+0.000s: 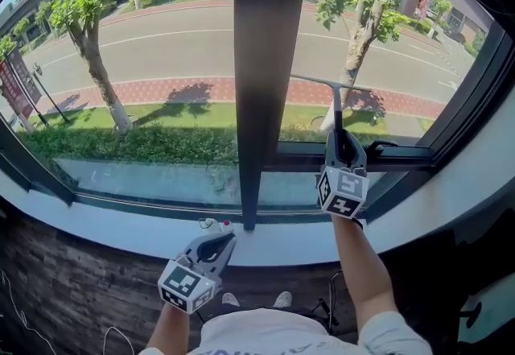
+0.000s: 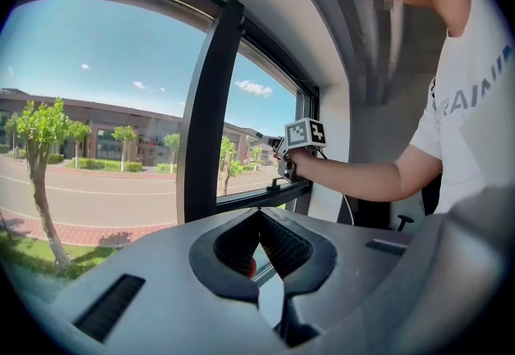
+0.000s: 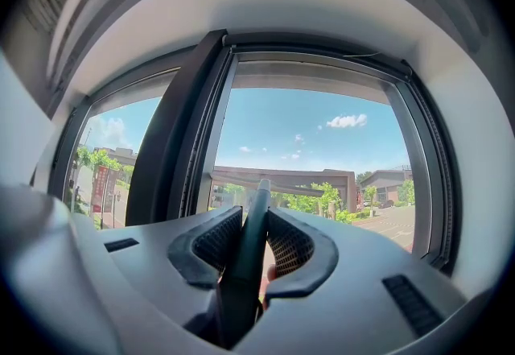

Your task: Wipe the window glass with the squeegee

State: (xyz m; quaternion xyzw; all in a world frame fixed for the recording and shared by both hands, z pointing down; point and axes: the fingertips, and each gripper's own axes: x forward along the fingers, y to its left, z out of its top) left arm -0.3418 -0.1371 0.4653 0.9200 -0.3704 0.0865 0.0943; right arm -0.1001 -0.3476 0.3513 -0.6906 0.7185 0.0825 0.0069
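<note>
Now | right hand-held gripper [image 1: 343,140] clamps squeegee [image 1: 335,104] at window glass [image 1: 161,39] | left hand-held gripper [image 1: 224,241] closed, empty

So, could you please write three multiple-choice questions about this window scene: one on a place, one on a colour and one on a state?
1. On which side of the window post is the squeegee?
A) left
B) right
C) straight in front of it

2. The window post is:
A) white
B) red
C) dark

3. The left gripper is:
A) shut and empty
B) wide open
C) shut on a cloth

Answers:
1 B: the right gripper holds the squeegee up at the right pane.
2 C: the post looks almost black.
3 A: its jaws meet, with nothing between them.
</note>
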